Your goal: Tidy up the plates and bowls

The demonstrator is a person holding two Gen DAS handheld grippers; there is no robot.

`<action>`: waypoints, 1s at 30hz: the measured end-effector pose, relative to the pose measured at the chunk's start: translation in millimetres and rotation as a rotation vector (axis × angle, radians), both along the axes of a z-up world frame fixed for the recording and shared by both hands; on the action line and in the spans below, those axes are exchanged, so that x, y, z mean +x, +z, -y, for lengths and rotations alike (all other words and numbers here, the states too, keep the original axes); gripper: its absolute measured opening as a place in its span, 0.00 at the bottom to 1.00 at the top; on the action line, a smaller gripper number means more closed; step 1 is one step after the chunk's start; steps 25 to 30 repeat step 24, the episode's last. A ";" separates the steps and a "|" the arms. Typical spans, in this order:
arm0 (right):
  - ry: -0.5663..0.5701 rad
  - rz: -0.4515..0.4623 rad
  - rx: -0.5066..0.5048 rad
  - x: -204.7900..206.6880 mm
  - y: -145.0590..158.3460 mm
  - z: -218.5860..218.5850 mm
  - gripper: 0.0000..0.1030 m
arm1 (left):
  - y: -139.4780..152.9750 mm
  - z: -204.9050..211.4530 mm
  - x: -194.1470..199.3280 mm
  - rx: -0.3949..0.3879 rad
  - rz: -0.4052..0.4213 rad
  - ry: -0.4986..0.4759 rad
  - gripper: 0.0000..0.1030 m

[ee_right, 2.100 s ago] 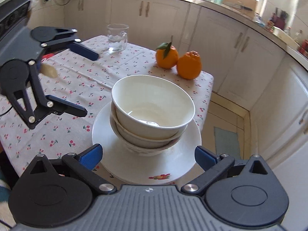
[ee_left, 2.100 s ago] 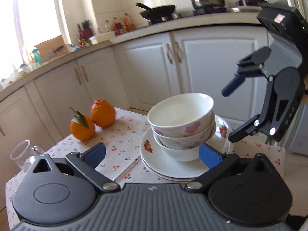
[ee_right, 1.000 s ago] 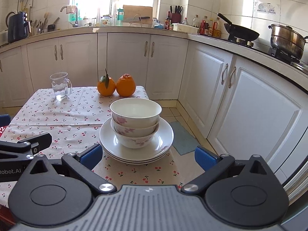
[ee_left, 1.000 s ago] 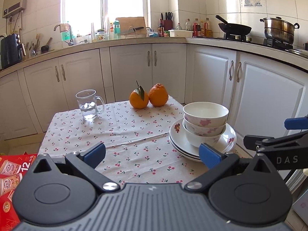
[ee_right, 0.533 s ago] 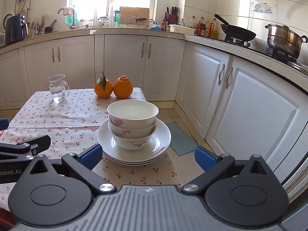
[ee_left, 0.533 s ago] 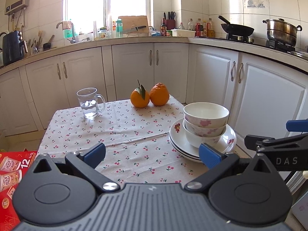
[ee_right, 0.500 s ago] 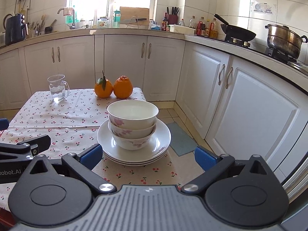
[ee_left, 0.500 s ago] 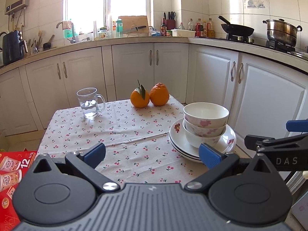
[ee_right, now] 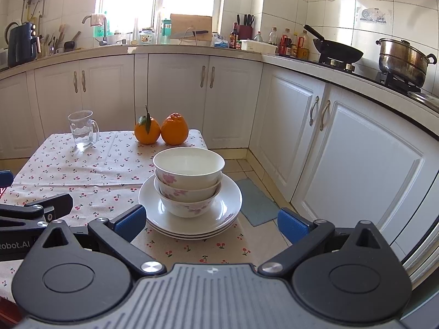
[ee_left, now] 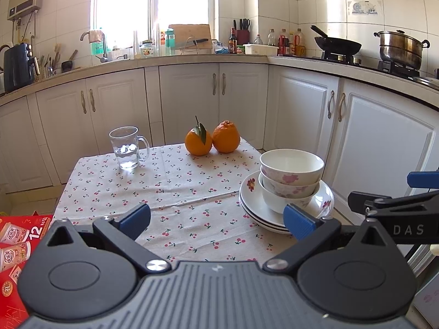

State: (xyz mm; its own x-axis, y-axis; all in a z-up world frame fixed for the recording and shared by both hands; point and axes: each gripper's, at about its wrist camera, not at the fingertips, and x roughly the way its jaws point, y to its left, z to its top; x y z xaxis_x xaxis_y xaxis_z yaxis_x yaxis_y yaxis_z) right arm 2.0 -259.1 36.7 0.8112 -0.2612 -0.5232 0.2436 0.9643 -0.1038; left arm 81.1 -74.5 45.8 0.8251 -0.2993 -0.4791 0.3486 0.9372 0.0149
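Three white floral bowls (ee_left: 290,176) (ee_right: 188,181) sit nested on a stack of white plates (ee_left: 251,200) (ee_right: 231,200) at the table's near right corner. My left gripper (ee_left: 216,220) is open and empty, held back from the table, left of the stack. My right gripper (ee_right: 210,223) is open and empty, just short of the plates, with the stack between its fingers' line of sight. Each gripper shows at the edge of the other's view.
A glass mug (ee_left: 127,148) with water and two oranges (ee_left: 211,138) stand at the far side of the cherry-print tablecloth (ee_left: 170,189). White cabinets (ee_right: 354,148) run behind and to the right. A red box (ee_left: 13,244) lies low at left.
Both grippers pulled back from close above the bowls to a level view from the table's near side. In the last half second almost nothing moved.
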 end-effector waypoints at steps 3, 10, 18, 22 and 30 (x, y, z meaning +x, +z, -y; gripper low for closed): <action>0.000 0.002 -0.003 -0.8 0.6 -0.2 1.00 | 0.4 0.0 -0.3 0.000 0.000 0.000 0.99; -0.002 0.006 -0.007 -1.6 1.4 -1.3 1.00 | 1.2 -0.2 -0.7 -0.002 0.000 -0.002 0.99; -0.002 0.006 -0.011 -2.4 2.2 -1.8 1.00 | 1.6 -0.1 -0.6 -0.003 -0.003 -0.003 0.99; -0.003 0.004 -0.012 -2.2 2.1 -2.1 1.00 | 1.2 -0.1 0.1 -0.002 -0.006 -0.003 0.99; -0.004 0.003 -0.013 -2.0 1.9 -2.1 1.00 | 0.9 -0.1 0.5 -0.003 -0.007 -0.004 0.99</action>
